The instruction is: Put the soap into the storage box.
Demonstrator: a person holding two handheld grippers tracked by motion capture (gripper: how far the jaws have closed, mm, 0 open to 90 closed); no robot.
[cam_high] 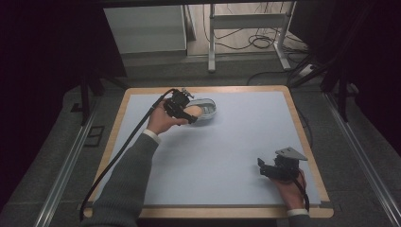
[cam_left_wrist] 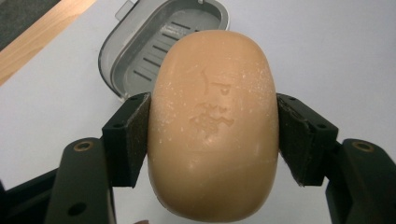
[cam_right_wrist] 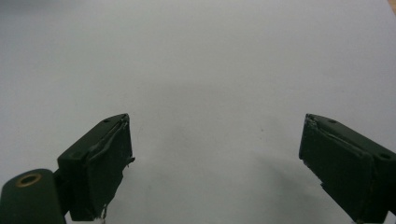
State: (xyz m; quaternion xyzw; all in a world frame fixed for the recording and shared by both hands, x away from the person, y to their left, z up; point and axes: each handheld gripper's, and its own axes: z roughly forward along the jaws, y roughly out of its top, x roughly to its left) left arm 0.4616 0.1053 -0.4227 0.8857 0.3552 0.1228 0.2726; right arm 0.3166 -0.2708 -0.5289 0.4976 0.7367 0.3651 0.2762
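High view: left gripper clamps soap over dish near table's far edge.

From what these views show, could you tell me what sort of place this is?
Probably a lab or recording workspace: a wood-edged table with a pale mat, loose cables on the floor behind, and a metal desk frame beyond it.

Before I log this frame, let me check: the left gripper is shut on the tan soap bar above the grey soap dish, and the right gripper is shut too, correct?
Not quite. The right gripper is open: the right gripper view shows its jaws wide apart with bare mat between. The left gripper is indeed shut on the soap bar above the soap dish.
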